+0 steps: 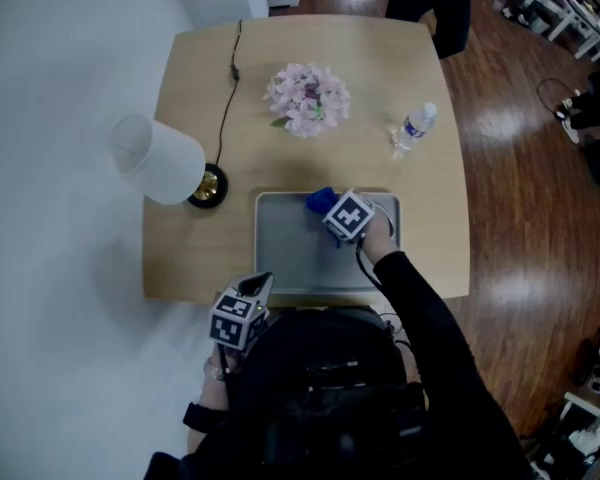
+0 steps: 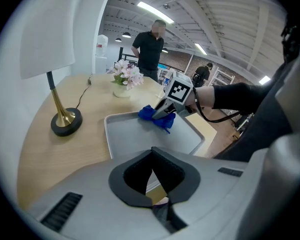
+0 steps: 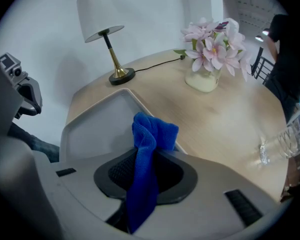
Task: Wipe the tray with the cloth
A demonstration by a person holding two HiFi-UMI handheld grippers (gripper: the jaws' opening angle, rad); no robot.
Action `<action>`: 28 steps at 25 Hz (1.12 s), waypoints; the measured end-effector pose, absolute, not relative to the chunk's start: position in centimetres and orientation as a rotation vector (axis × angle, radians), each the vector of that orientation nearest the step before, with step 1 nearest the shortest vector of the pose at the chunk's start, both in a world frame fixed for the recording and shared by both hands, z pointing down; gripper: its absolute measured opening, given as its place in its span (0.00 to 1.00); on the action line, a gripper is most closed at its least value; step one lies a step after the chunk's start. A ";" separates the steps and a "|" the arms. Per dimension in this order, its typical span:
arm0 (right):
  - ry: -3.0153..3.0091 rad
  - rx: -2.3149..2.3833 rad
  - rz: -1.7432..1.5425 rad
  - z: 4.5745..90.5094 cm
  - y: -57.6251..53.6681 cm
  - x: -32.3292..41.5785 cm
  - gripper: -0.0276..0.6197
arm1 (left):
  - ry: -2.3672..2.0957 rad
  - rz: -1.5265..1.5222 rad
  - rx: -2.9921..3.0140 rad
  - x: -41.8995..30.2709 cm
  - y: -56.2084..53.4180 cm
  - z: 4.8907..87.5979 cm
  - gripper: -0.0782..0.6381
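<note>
A grey tray [image 1: 280, 268] lies on the wooden table near its front edge. A bunched blue cloth [image 1: 318, 200] rests on the tray's far right part, close to the back rim. My right gripper [image 1: 330, 211] is shut on the cloth and angled steeply down onto the tray. In the right gripper view the cloth [image 3: 155, 134] hangs between the jaws over the tray [image 3: 100, 119]. My left gripper [image 1: 258, 286] hovers at the tray's near left corner, jaws shut with nothing in them. From the left gripper view [image 2: 152, 159], the cloth [image 2: 152, 115] and the right gripper [image 2: 164, 110] show on the tray [image 2: 130, 139].
A lamp with a white shade [image 1: 160, 158] stands left of the tray, its cable [image 1: 228, 98] running to the back edge. A vase of pink flowers [image 1: 308, 98] and a water bottle [image 1: 415, 125] sit behind the tray. A person [image 2: 150, 49] stands beyond the table.
</note>
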State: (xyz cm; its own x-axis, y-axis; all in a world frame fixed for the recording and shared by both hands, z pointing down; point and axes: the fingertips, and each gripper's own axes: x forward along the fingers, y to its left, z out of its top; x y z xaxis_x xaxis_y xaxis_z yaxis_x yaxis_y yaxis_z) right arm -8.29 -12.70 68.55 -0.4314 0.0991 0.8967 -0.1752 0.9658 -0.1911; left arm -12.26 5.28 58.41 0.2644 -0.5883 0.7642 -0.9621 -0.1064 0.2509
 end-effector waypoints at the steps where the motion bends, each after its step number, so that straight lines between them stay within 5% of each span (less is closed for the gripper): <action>1: -1.986 0.051 0.305 68.6 -12.3 -8.1 0.19 | -1.414 0.634 1.800 -12.2 5.3 58.3 0.11; 28: -1.910 -0.183 0.426 69.0 3.3 0.4 0.19 | -1.296 0.694 1.963 -9.5 4.7 58.0 0.11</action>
